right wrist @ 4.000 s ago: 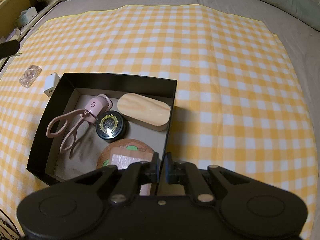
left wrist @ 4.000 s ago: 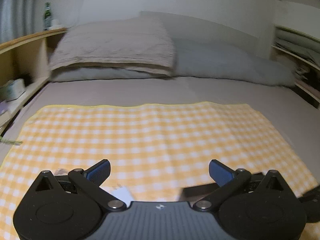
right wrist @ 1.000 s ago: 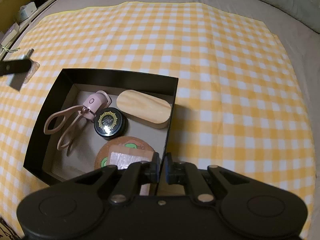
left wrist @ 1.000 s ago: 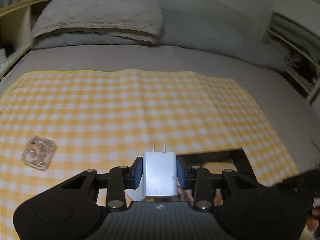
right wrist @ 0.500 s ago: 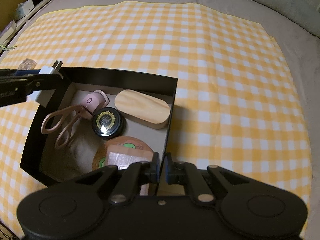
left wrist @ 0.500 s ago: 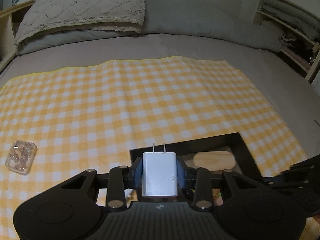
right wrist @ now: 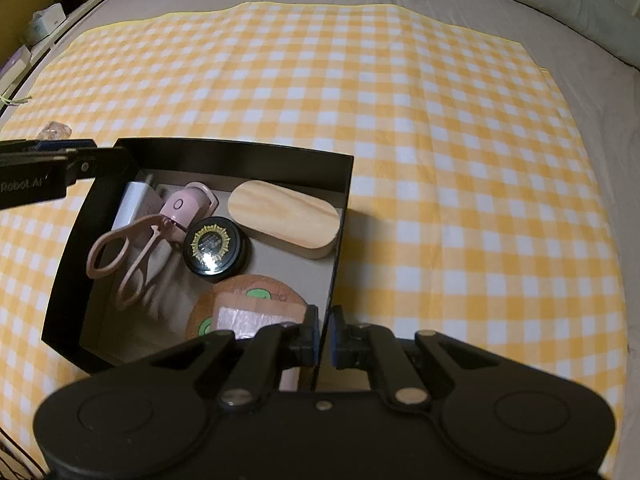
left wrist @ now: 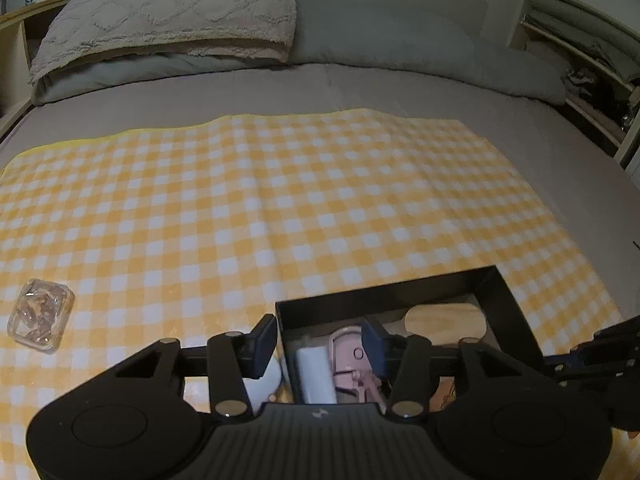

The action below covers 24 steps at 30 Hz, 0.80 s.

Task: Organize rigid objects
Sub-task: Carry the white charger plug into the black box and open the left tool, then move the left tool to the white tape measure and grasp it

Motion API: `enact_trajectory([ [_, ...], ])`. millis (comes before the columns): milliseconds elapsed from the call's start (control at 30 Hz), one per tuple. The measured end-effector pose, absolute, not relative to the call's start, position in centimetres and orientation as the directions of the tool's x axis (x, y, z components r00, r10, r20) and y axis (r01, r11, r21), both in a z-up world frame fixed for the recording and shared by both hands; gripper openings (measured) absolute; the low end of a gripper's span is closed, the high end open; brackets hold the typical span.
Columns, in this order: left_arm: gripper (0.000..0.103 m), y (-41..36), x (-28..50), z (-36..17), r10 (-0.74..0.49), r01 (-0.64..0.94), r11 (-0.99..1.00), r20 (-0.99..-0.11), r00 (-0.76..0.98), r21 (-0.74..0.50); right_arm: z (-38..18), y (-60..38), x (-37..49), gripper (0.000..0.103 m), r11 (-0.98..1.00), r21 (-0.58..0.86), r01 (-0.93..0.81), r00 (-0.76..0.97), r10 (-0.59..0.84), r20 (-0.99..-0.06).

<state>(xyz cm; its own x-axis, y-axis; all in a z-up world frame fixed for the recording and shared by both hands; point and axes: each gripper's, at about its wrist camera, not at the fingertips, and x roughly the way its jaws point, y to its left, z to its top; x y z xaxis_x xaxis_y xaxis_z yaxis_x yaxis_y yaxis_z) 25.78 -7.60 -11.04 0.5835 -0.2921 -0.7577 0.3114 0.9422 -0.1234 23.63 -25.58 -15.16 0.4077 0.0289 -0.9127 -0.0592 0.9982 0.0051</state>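
- Since half a second back, my left tool (left wrist: pixel 316 344) has parted its jaws over the black box (right wrist: pixel 240 152); the white charger (right wrist: pixel 132 202) now lies free inside, against the box's left wall.
- Left tool stands half open, holding nothing.
- Right tool (right wrist: pixel 326 340) is pinched shut on the box's right wall, steadying it.
- Inside the box: pink eyelash curler (right wrist: pixel 132 248), round black tin (right wrist: pixel 214 244), oval wooden block (right wrist: pixel 284 220), cork coaster (right wrist: pixel 248 300).
- Left of the box, on the checked cloth (left wrist: pixel 280 200), the clear plastic case (left wrist: pixel 40 314) is, I judge, the last piece to go in.
- Charger looks smooth, hard, blocky, prongs pointing to the box's far wall.
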Motion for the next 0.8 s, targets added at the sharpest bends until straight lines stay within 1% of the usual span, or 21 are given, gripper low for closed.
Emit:
enact_trajectory([
  [200, 0.061, -7.6, 25.5, -11.3, -0.284, 0.318, 0.941, -0.792, 0.54, -0.12, -15.3, -25.3, 23.7, 0.007, 0.998, 0.003, -0.06, 0.408, 0.027, -0.912],
  [300, 0.071, -7.7, 25.2, -11.2, -0.282, 0.323, 0.939, -0.8, 0.53, -0.117, -15.2, -25.5, 23.7, 0.007, 0.998, 0.001, -0.061, 0.409, 0.026, -0.912],
  [367, 0.081, -7.6, 25.0, -11.0, -0.285, 0.318, 0.94, -0.8, 0.529, -0.125, -15.3, -25.3, 23.7, 0.007, 0.998, -0.003, -0.063, 0.409, 0.023, -0.912],
  [400, 0.083, -7.6, 24.9, -10.9, -0.289, 0.316, 0.94, -0.798, 0.529, -0.131, -15.3, -25.1, 23.7, 0.007, 0.998, -0.005, -0.063, 0.408, 0.022, -0.913],
  [467, 0.093, -7.5, 24.6, -10.6, -0.296, 0.311, 0.94, -0.792, 0.533, -0.142, -15.4, -24.9, 23.7, 0.007, 0.998, -0.005, -0.066, 0.409, 0.022, -0.912],
  [533, 0.097, -7.5, 24.4, -10.3, -0.305, 0.306, 0.939, -0.783, 0.541, -0.154, -15.4, -24.9, 23.7, 0.007, 0.998, -0.004, -0.069, 0.41, 0.025, -0.912],
  [667, 0.102, -7.3, 23.9, -10.0, -0.305, 0.299, 0.941, -0.771, 0.559, -0.156, -15.5, -24.9, 23.6, 0.007, 0.997, -0.003, -0.072, 0.411, 0.027, -0.911],
  [800, 0.103, -6.7, 24.0, -10.0, -0.287, 0.283, 0.948, -0.771, 0.568, -0.145, -15.4, -25.0, 23.3, 0.007, 0.997, -0.004, -0.079, 0.412, 0.029, -0.911],
])
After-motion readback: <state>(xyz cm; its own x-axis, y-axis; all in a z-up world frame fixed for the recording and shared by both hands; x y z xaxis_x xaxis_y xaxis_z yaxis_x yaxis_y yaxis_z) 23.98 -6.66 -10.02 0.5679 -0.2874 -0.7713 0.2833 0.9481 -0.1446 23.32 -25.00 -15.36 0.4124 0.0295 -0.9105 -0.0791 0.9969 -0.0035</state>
